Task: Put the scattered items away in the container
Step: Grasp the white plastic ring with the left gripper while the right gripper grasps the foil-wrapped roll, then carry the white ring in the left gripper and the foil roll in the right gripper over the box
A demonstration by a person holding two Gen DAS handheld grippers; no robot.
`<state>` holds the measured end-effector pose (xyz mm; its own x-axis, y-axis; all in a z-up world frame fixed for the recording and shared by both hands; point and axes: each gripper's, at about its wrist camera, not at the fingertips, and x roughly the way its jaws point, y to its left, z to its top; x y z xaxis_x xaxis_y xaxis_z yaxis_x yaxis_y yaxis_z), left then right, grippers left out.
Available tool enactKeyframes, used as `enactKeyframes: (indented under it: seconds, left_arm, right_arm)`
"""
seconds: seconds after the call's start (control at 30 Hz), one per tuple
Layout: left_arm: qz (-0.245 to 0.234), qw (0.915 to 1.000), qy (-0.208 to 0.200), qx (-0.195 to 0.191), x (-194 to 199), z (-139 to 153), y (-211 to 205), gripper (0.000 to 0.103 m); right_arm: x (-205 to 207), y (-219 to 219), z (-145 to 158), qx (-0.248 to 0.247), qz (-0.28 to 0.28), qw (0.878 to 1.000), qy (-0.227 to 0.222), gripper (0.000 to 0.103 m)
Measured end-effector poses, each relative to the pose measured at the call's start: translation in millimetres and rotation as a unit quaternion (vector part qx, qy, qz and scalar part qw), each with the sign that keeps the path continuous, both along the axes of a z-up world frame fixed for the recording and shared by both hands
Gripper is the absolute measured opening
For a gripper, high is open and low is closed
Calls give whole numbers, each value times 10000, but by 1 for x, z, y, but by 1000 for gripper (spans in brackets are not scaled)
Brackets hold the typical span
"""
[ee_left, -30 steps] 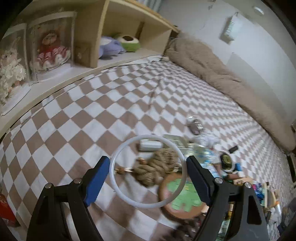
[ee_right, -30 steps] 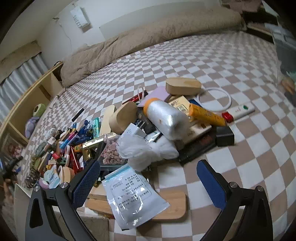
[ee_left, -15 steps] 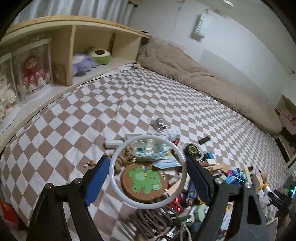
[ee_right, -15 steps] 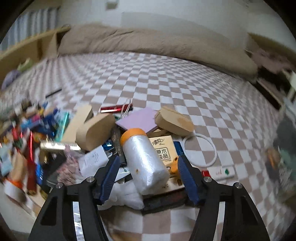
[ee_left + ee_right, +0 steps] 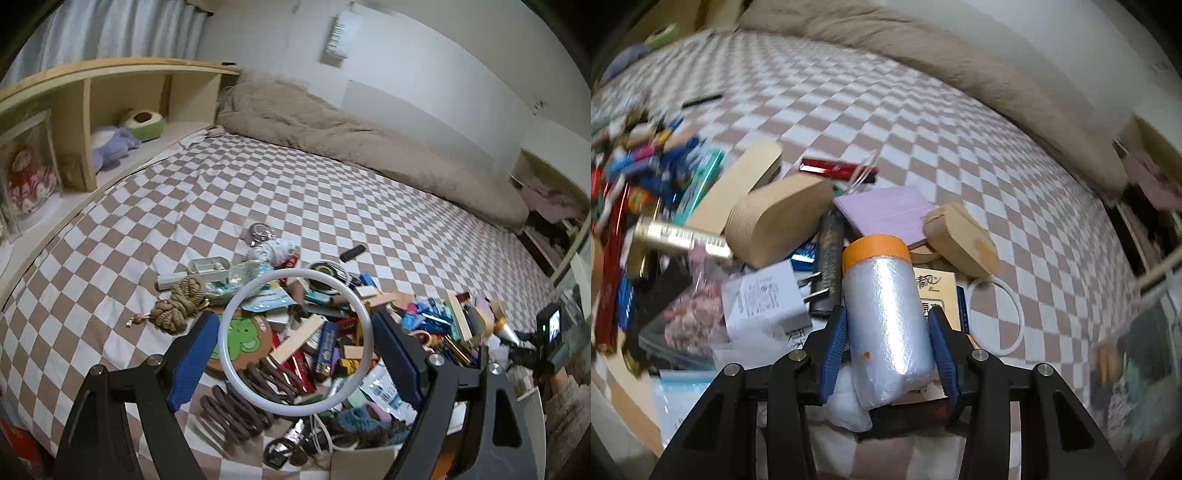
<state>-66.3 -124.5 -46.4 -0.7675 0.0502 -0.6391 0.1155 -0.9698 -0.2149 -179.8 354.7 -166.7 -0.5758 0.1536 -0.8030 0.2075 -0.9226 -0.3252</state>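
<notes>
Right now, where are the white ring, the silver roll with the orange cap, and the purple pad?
white ring (image 5: 364, 314): left wrist view, on its right rim.
silver roll (image 5: 888, 317): right wrist view, middle of its wrapped body.
purple pad (image 5: 886, 210): right wrist view, centre of its top face.

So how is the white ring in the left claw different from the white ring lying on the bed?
The held ring is lifted above the clutter, clamped between blue pads; the lying ring rests flat on the checked sheet, untouched. The held ring frames clutter; the lying one frames bare sheet. Both are thin, white, round hoops.
</notes>
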Motion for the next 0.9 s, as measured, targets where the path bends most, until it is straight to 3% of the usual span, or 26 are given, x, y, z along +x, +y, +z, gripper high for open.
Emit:
enactKeyframes:
  seconds: [0.17,0.47,0.67,0.9]
  left_arm:
    - [-162,9999,12,-38,10,0,11,85]
    - [-449,9989,106,9,22,6,23,84]
    - [-575,9981,226,-18,30,13,34,85]
    - [-819,9960,350,-7,48,20,54,85]
  right_arm:
    - [9,24,7,-945,-551,9939,136,43]
    - [29,49,43,-2617,-869,9609,251,43]
    - [68,52,73,-3657,-724,9269,433,43]
    - [106,37,101,-4349,-271,8993,369,43]
